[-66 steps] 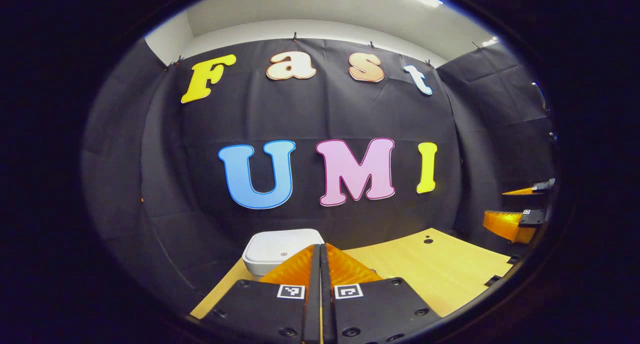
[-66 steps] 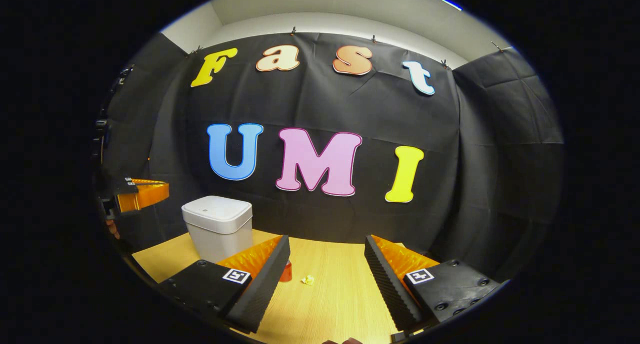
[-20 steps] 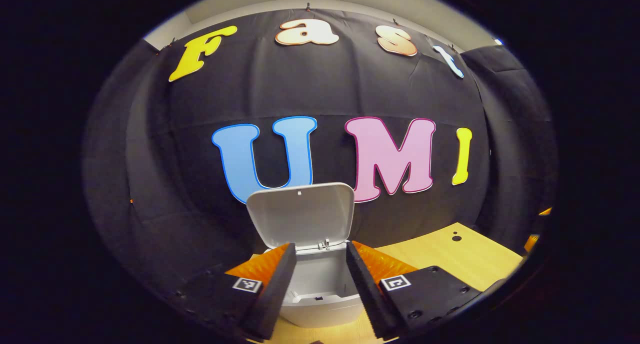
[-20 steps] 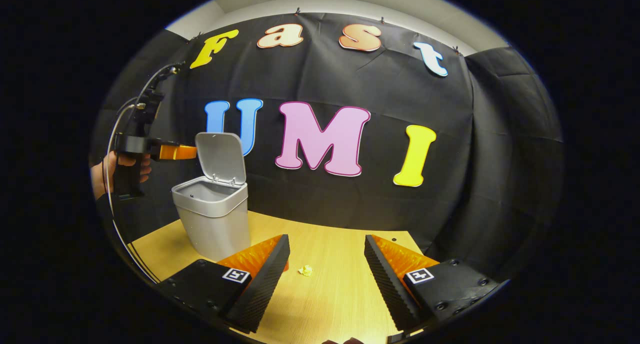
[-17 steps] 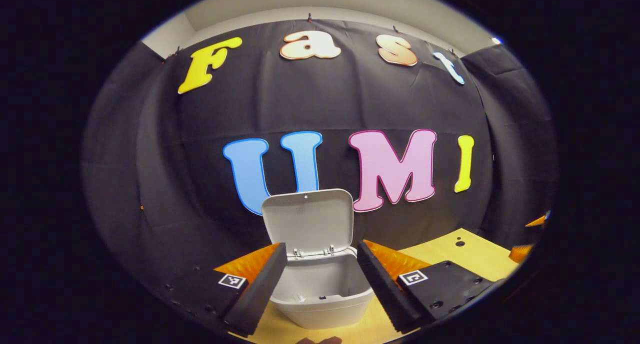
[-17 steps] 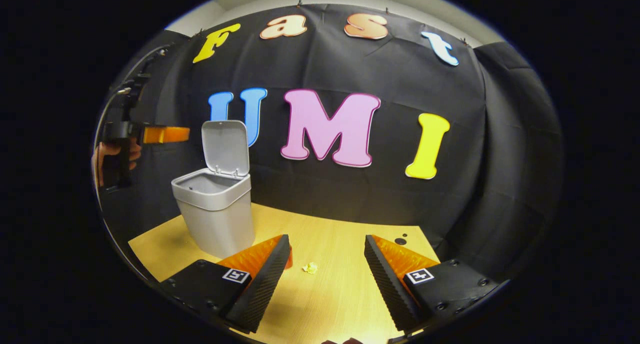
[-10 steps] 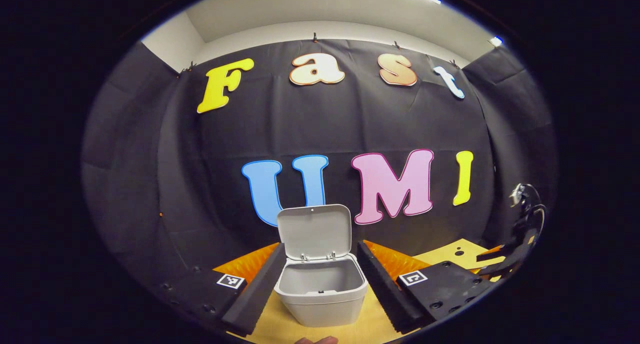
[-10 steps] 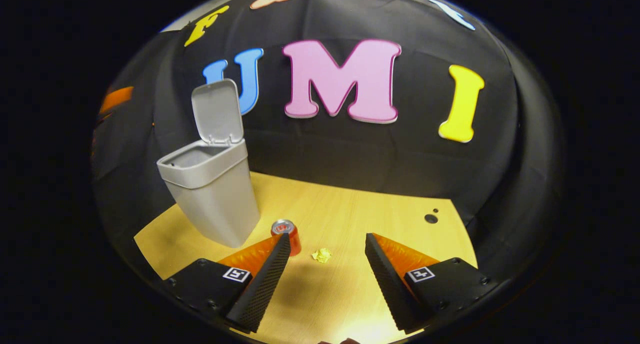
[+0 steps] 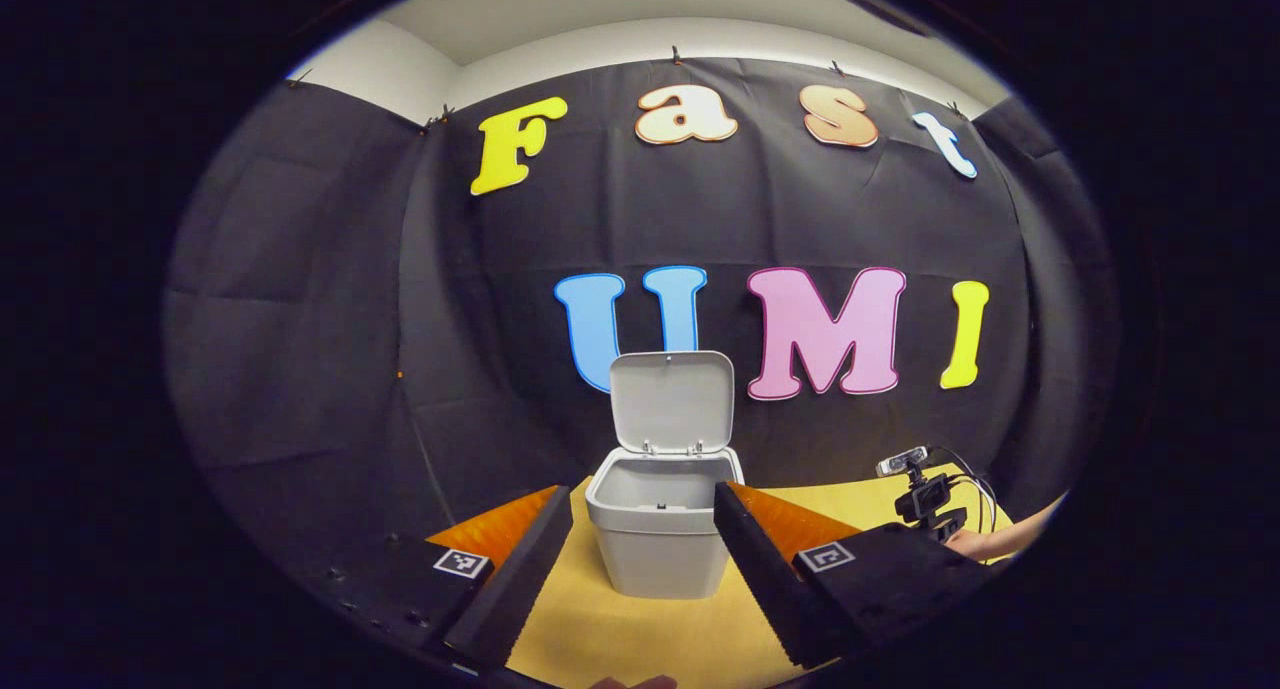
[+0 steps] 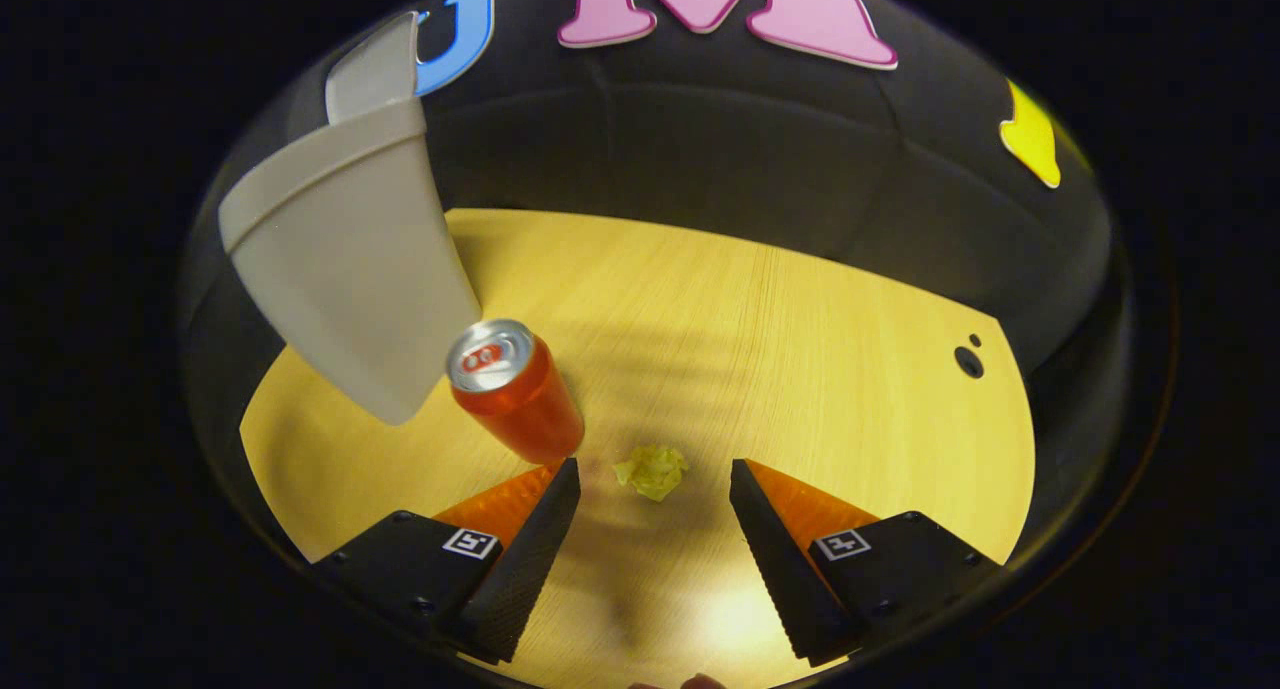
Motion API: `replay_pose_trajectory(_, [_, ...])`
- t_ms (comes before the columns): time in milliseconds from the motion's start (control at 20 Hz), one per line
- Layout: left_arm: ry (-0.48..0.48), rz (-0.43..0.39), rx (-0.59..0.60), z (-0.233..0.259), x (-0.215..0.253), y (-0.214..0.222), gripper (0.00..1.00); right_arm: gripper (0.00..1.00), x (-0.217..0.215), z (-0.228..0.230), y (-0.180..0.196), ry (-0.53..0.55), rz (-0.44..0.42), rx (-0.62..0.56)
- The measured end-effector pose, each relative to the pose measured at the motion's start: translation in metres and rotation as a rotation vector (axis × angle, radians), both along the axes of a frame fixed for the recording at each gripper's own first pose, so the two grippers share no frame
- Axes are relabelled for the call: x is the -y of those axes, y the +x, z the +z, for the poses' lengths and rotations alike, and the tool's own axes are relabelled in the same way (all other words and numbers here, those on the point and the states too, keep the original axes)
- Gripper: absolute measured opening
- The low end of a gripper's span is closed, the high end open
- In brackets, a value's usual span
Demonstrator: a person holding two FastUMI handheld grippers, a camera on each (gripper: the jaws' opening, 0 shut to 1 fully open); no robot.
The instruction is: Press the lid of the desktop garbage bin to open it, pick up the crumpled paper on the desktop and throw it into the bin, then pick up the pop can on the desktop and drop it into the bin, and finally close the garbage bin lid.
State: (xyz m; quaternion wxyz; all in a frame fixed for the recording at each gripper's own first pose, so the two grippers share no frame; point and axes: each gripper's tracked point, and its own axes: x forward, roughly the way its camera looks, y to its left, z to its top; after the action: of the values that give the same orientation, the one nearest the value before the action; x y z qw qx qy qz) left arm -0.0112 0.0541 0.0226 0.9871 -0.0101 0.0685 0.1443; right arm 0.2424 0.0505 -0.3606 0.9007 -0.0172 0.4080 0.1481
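Since half a second ago my right claw (image 10: 650, 514) has tipped down toward the worktop (image 10: 800, 349), so the paper (image 10: 651, 470) now sits close ahead, just beyond and between its two fingers, and my left claw (image 9: 635, 569) has drawn back from the bin (image 9: 662, 529), which looks smaller and farther off. Both claws stand wide open and hold nothing. In the left gripper view the bin's lid (image 9: 670, 401) stands upright on its hinge and the mouth is open, with what I can see of the inside bare, so I judge the first step, pressing the lid open, done. At the right edge of that view I can see my other hand (image 9: 985, 542) low over the worktop. In the right gripper view the can (image 10: 515, 389) stands upright just beside the bin's wall, near the paper but apart from it, a little to the left of my left finger. The paper still lies on the worktop and so does the can, so I judge the task about a quarter through: I am on the approach to the paper, and left are grasping and dropping it, then the can, then closing the lid.
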Motion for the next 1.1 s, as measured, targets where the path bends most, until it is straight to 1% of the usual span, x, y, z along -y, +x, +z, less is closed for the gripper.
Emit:
replay_pose_trajectory(200, [0.021,0.047,-0.02,0.0,-0.013,-0.011,0.96,0.98,-0.001,-0.038,0.012,-0.015,-0.029,-0.07])
replay_pose_trajectory(300, [0.033,0.047,-0.008,0.003,-0.016,-0.012,0.96,0.98,-0.004,-0.048,0.012,-0.03,-0.032,-0.093])
replay_pose_trajectory(350, [0.038,0.042,-0.008,0.004,-0.017,-0.011,0.96,0.99,-0.008,-0.047,0.02,-0.017,-0.041,-0.059])
replay_pose_trajectory(400, [0.041,0.034,-0.01,0.001,-0.02,-0.01,0.96,0.98,-0.012,-0.05,0.02,-0.012,-0.034,-0.072])
replay_pose_trajectory(550, [0.031,-0.004,-0.014,-0.001,-0.027,-0.001,0.96,0.34,-0.01,-0.048,0.004,-0.01,-0.048,-0.144])
replay_pose_trajectory(600, [0.032,-0.013,-0.007,0.002,-0.032,0.003,0.96,0.35,-0.006,-0.042,0.002,-0.02,-0.052,-0.135])
replay_pose_trajectory(700, [0.039,-0.03,0.014,0.006,-0.039,0.01,0.96,0.35,-0.002,-0.007,0.009,-0.014,-0.052,-0.041])
replay_pose_trajectory(750, [0.033,-0.038,0.019,0.005,-0.042,0.012,0.96,0.35,-0.006,0.021,0.015,0.023,-0.057,0.03])
replay_pose_trajectory(800, [0.018,-0.053,0.018,0.001,-0.042,0.015,0.96,0.35,-0.015,0.056,0.023,0.082,-0.06,0.114])
replay_pose_trajectory(850, [0.002,-0.066,0.014,-0.004,-0.042,0.018,0.96,0.34,-0.031,0.095,0.026,0.144,-0.046,0.18])
replay_pose_trajectory(1000, [-0.035,-0.095,-0.005,-0.02,-0.041,0.023,0.96,0.34,-0.082,0.215,0.033,0.301,0.055,0.373])
replay_pose_trajectory(1100, [-0.038,-0.111,-0.009,-0.024,-0.039,0.026,0.96,0.34,-0.128,0.286,0.039,0.409,0.134,0.476])
